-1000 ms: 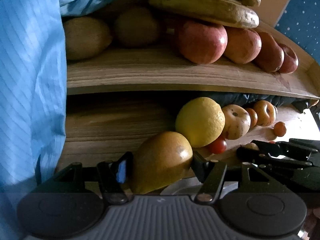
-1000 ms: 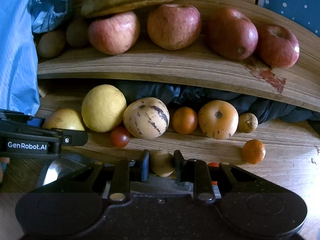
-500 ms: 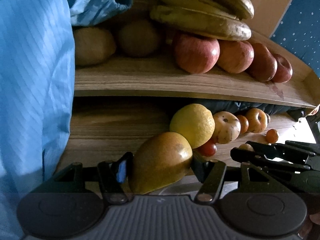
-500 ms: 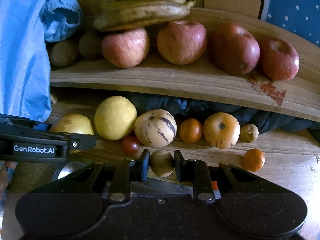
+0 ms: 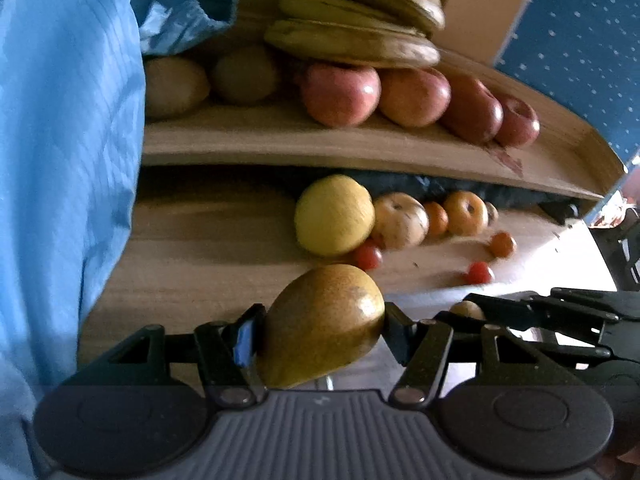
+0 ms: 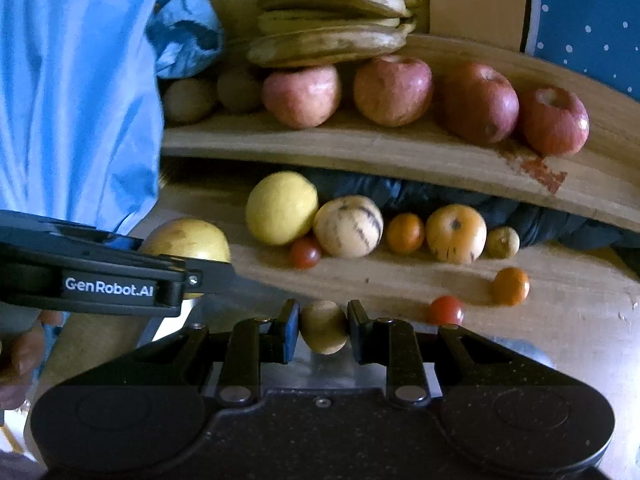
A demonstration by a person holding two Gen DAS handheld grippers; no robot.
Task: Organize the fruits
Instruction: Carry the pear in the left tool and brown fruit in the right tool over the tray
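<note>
A two-tier wooden shelf (image 5: pixel 360 152) fills the background, with blue polka-dot wall beyond it and blue cloth (image 5: pixel 68 160) hanging at its left end. I take the big yellow citrus (image 5: pixel 334 214) on the lower tier as my landmark.

Through my left wrist camera, my left gripper (image 5: pixel 320 324) is clamped on a golden-brown pear (image 5: pixel 324 320), its pads pressing both flanks; the pear hangs in front of and below the citrus, clear of the wood, so I judge I am carrying it to a spot of its own. Above the citrus sit red apples (image 5: pixel 340 94) under a bunch of bananas (image 5: pixel 356 28), each kind together. Right of the citrus runs a row of smaller fruit, and a cherry tomato (image 5: pixel 367 257) touches its lower right side.

Through my right wrist camera, my right gripper (image 6: pixel 323 326) is pinched tight on a small tan fruit (image 6: pixel 323 326), held below and right of the citrus (image 6: pixel 282 208). A striped melon (image 6: pixel 348 226) leans against the citrus. Two loose pieces, a red tomato (image 6: pixel 446 310) and a small orange (image 6: pixel 511 286), lie well right of it, apparently unsorted.
</note>
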